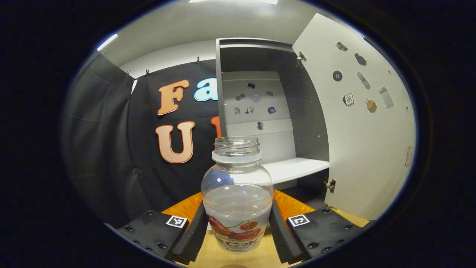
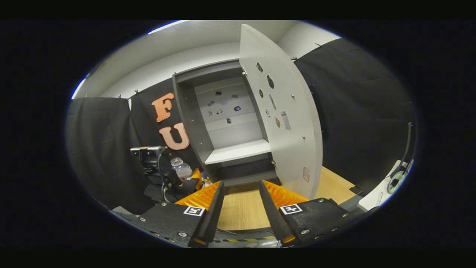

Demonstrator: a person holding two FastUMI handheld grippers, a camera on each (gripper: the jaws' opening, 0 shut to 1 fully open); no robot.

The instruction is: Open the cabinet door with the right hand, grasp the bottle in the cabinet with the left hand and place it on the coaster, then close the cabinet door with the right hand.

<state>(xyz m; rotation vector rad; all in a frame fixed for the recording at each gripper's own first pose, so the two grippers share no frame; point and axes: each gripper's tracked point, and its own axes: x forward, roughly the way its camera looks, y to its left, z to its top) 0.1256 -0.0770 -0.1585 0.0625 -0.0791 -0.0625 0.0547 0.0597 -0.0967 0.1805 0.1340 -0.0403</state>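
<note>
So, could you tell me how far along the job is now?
Done: the cabinet door stands open and the bottle is out of the cabinet. In hand: the left gripper is shut on the bottle above the table. Left: setting it on the coaster, then closing the door with the open right gripper.

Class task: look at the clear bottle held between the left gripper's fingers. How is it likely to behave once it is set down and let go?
The bottle looks empty and uncapped, so it is probably light and easily knocked. Its clear, thin-looking wall may flex under the left gripper, whose fingers press both sides. Its rounded body narrows to the neck, so if tipped it would likely roll on the wooden table.
</note>
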